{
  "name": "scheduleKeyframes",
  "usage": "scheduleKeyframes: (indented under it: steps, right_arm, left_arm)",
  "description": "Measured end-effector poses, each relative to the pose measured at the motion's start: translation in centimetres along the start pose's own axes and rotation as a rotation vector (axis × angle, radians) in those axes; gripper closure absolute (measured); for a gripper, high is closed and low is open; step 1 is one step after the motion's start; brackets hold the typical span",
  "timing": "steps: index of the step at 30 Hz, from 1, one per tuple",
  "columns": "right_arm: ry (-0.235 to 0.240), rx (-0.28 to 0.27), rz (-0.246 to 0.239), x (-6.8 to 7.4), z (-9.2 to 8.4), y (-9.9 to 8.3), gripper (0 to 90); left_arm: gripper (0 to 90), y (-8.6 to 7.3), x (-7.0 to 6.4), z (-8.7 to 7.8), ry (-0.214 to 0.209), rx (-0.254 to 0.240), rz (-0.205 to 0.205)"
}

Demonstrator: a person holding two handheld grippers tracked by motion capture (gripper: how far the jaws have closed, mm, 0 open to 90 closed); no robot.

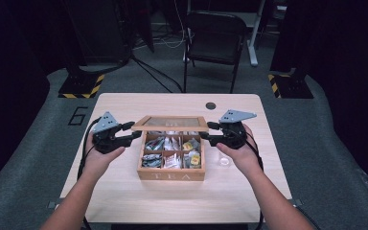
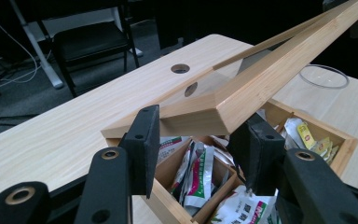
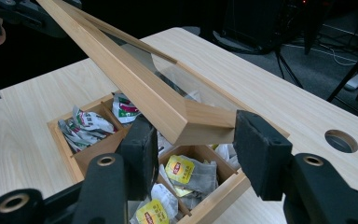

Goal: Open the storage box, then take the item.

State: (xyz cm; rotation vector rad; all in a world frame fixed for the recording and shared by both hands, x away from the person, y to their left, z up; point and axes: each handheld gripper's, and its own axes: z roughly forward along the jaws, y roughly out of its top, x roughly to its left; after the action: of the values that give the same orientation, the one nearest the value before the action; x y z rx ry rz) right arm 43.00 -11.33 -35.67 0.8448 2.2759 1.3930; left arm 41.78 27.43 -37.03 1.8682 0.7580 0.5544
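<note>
Wooden box [image 1: 171, 175] lettered "TEA", lid [image 1: 170, 123] raised, number 6 [image 1: 78, 115] on floor

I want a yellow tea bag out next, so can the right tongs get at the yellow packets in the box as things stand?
Probably yes. The lid is raised, leaving the yellow packets uncovered just below the right tongs, but those tongs straddle the lid's corner and must let go first.

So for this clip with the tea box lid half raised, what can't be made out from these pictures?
- Back compartments of the tea box: high view, covered by the raised lid.
- Print on the tea packets: high view, too small to read.
- Whether the left gripper presses the lid corner: left gripper view, the lid hides the far pad.
- Whether the right gripper grips or merely brackets the lid: right gripper view, contact unclear.
- Clear round thing: high view, too small to identify.
</note>
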Motion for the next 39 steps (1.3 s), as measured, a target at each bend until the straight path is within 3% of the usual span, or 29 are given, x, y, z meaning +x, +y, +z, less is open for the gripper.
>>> scheduleKeyframes:
  steps: [13,21,29,35,39]
  right_arm:
    - [-0.003,-0.006,0.005,-0.5,0.1,1.0,49.9]
    - [-0.001,0.0,0.004,-0.7,0.1,1.2,49.9]
    - [0.0,-0.008,0.002,-0.9,0.1,1.5,50.0]
    - [-0.011,-0.036,0.019,-1.2,0.2,1.4,45.1]
    - [-0.036,-0.006,0.012,-1.7,0.8,1.1,44.3]
  left_arm:
    - [53.9,0.6,0.8,0.8,0.007,-0.012,-0.002]
    - [52.8,0.3,1.3,2.2,0.039,0.03,0.0]
    - [57.8,0.4,1.5,2.6,0.065,0.02,0.008]
    - [58.2,0.8,1.8,2.7,0.059,0.024,-0.003]
    - [58.5,1.1,2.0,2.8,0.059,0.029,-0.006]
